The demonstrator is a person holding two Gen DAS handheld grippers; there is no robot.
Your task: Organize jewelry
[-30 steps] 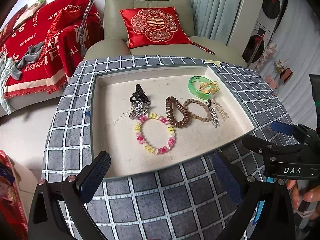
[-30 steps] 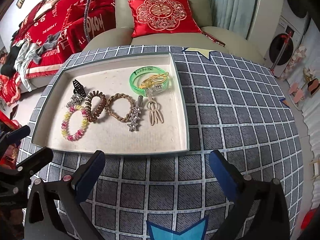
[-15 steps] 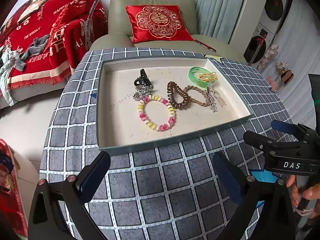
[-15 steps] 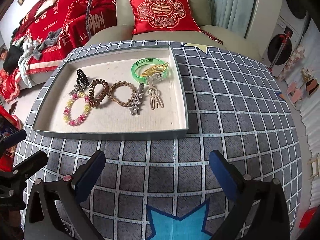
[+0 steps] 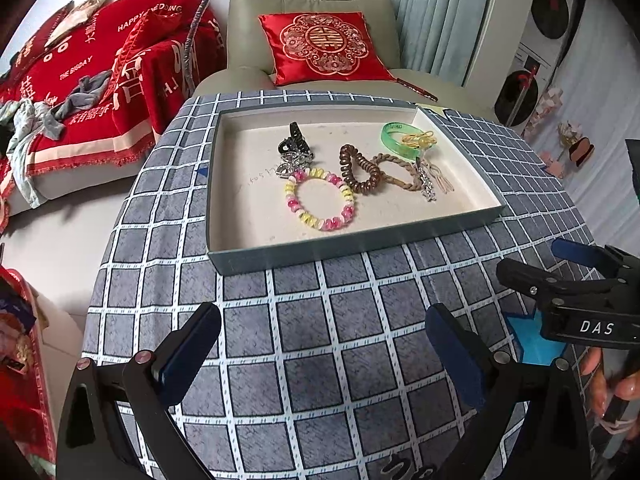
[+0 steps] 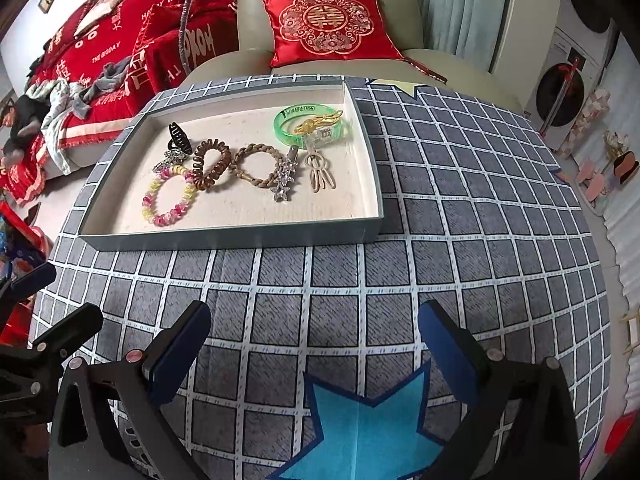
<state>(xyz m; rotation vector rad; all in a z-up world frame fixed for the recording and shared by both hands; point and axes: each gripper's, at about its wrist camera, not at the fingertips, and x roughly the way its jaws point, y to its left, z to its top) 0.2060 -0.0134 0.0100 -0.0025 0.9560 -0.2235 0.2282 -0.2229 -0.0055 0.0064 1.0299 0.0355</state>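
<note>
A shallow grey tray (image 5: 352, 246) (image 6: 228, 238) with a cream floor sits on the checked table. In it lie a pink and yellow bead bracelet (image 5: 319, 199) (image 6: 170, 196), a black claw clip (image 5: 295, 142) (image 6: 179, 136), a brown coil hair tie (image 5: 359, 170) (image 6: 211, 164), a braided brown tie (image 5: 396, 172) (image 6: 256, 165), a green bangle (image 5: 400, 140) (image 6: 310, 124) and a rhinestone clip (image 6: 285, 178). My left gripper (image 5: 322, 350) is open and empty, over the table in front of the tray. My right gripper (image 6: 314, 350) is open and empty, also short of the tray.
The table wears a grey checked cloth (image 6: 460, 208) with a blue star patch (image 6: 360, 420). A green armchair with a red cushion (image 5: 324, 46) stands behind it. A sofa with red blankets (image 5: 80, 80) is at the left. Shoes (image 6: 608, 168) lie on the floor at right.
Both grippers have drawn back from the tray toward the near side of the table, so the tray looks farther away. Both stayed open. The jewelry has not moved.
</note>
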